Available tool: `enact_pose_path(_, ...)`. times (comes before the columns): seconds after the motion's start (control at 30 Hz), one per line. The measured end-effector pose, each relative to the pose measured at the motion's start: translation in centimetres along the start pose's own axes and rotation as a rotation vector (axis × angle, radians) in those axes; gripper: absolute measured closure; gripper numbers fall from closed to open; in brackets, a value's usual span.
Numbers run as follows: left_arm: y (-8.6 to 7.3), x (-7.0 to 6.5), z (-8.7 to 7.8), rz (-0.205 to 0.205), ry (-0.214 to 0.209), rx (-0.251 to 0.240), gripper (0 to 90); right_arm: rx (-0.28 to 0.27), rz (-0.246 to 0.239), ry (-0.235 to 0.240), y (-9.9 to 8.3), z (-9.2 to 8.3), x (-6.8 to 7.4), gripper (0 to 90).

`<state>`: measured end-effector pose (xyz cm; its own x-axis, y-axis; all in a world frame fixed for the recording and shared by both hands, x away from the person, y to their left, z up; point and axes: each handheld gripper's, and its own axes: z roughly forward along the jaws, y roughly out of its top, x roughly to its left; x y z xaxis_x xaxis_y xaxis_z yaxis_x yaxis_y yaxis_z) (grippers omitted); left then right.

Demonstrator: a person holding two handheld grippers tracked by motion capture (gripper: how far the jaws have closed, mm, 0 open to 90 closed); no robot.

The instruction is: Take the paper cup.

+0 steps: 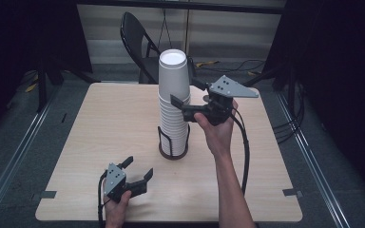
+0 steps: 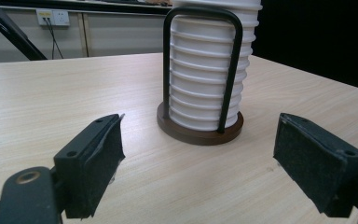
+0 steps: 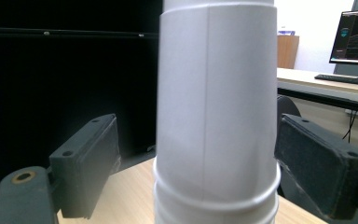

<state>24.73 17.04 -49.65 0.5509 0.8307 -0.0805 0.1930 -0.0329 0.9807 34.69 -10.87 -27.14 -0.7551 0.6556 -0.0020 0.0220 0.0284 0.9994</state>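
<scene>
A tall stack of white paper cups [image 1: 174,102] stands upside down in a black wire holder on a round brown base [image 1: 173,153] at the table's middle. My right gripper [image 1: 186,92] is held high beside the stack, open, its jaws on either side of the top cup [image 3: 216,107] without touching it. My left gripper [image 1: 138,168] rests low near the table's front edge, open and holding nothing. In the left gripper view the stack [image 2: 205,79] and its base [image 2: 200,133] lie ahead between the two pads [image 2: 95,163].
The light wooden table [image 1: 109,123] has bare room left and right of the stack. A black folding chair [image 1: 140,45] stands behind the far edge. A monitor and desk [image 3: 356,32] are in the background of the right gripper view.
</scene>
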Motion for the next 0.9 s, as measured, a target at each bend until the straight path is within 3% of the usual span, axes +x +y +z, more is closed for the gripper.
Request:
enact_pose_path(0.43,0.0,0.1,0.0,-0.010,-0.012,0.003,15.6,0.028,0.013,0.014,0.9,3.0,-1.7,11.3)
enact_pose_path(0.73,0.0,0.1,0.1,-0.010,-0.020,0.006,15.7,0.068,0.017,0.039,0.5,4.6,-1.8,10.7)
enact_pose_path(0.9,0.0,0.2,0.0,-0.009,-0.016,0.004,15.7,0.081,-0.005,0.018,0.4,5.0,-1.5,10.8)
